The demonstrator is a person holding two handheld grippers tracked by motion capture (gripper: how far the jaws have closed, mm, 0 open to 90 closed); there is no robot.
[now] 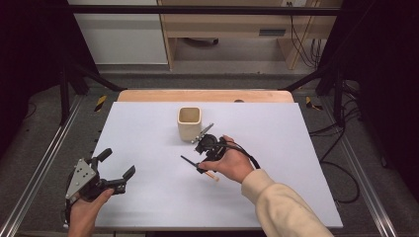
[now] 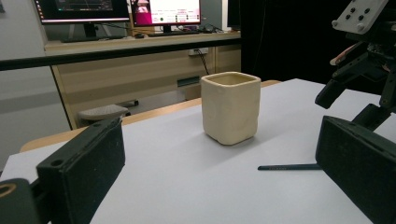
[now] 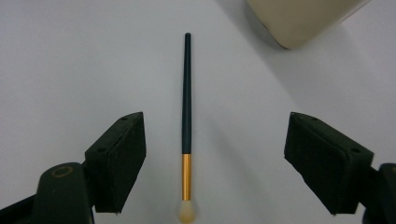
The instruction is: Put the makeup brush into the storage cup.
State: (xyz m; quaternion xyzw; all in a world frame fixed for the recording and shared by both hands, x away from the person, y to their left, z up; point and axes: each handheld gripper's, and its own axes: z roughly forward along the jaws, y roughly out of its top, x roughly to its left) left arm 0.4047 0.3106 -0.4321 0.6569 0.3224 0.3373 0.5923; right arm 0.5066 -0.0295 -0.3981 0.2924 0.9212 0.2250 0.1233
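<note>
Black fingers of the right gripper (image 3: pixel 212 163) stand apart astride the brush (image 3: pixel 187 100) for a grasp; left gripper (image 1: pixel 114 170) waits, fingers apart, empty.

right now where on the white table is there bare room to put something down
Free: the left part of the table, between left gripper and cup, and the right edge. Crowded: the centre, where right gripper hangs over the brush.

Even, soft overhead light, faint shadows on the white table (image 1: pixel 148 143), dark surroundings, near brush tip blurred.
</note>
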